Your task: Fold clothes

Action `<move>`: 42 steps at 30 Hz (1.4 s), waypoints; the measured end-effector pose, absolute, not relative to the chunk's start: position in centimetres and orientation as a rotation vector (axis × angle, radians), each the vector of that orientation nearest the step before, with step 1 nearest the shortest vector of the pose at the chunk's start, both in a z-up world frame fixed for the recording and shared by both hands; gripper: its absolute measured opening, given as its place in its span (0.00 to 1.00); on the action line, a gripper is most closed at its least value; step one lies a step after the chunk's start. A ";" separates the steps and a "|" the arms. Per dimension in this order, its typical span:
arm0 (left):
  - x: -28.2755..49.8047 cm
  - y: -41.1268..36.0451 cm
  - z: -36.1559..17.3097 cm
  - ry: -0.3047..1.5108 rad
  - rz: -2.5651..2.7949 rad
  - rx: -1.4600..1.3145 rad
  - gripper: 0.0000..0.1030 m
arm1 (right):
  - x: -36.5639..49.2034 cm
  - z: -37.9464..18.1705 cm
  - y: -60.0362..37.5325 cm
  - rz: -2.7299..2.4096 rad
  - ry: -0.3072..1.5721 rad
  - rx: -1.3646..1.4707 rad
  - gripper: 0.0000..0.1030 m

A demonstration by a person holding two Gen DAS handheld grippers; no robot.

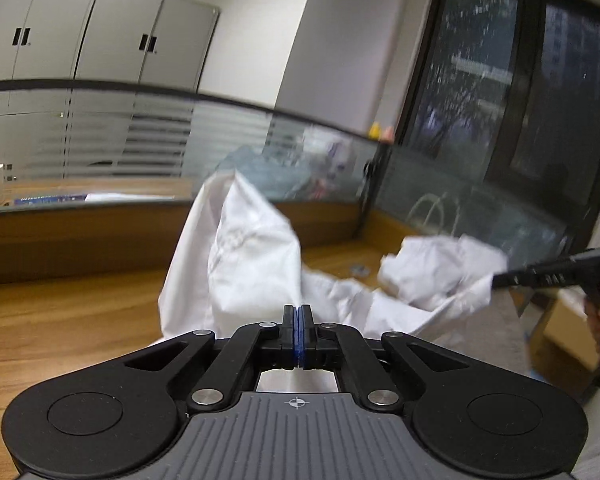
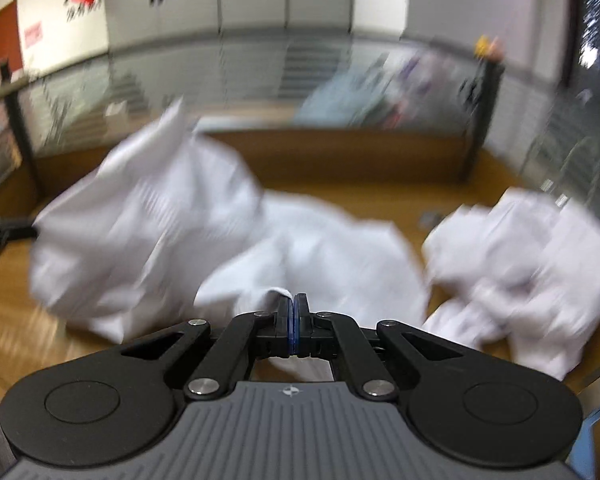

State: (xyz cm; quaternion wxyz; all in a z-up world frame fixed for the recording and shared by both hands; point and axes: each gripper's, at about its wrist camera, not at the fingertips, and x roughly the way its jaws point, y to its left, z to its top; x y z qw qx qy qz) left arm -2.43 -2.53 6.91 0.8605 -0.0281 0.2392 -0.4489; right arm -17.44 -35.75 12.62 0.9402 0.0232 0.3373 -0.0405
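Note:
A crumpled white garment point(image 1: 236, 264) hangs lifted above the wooden desk point(image 1: 72, 320). My left gripper point(image 1: 299, 312) is shut on its cloth, which billows up in front of the fingers. At the right edge of the left wrist view, the right gripper point(image 1: 500, 280) pinches another part of the same cloth. In the blurred right wrist view, my right gripper point(image 2: 293, 299) is shut on a white fold of the garment point(image 2: 160, 216). A second bunch of white cloth point(image 2: 520, 264) lies on the desk at the right; whether it is joined to the garment is unclear.
Glass partitions point(image 1: 100, 140) and a low wooden wall point(image 1: 80, 240) bound the desk at the back. Piled clothes point(image 1: 300, 160) show behind the glass. A small round metal fitting point(image 1: 360, 269) sits in the desk. Cardboard boxes point(image 1: 564, 340) stand on the floor at the right.

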 end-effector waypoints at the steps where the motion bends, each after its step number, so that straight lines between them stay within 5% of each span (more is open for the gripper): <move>1: -2.5 -2.2 7.5 0.497 -0.944 -0.076 0.02 | -17.6 14.0 -35.9 -0.096 0.654 0.035 0.00; 15: 0.6 3.1 13.4 0.346 -0.807 -0.310 0.02 | -11.5 29.9 -37.8 -0.036 0.267 -0.105 0.00; 32: 5.0 2.9 7.7 0.541 -0.676 -0.241 0.03 | 14.0 29.6 -20.0 0.482 0.283 -0.222 0.00; 42: 4.9 4.2 5.9 0.583 -0.581 -0.247 0.40 | 19.4 24.8 -2.7 0.840 0.413 -0.251 0.00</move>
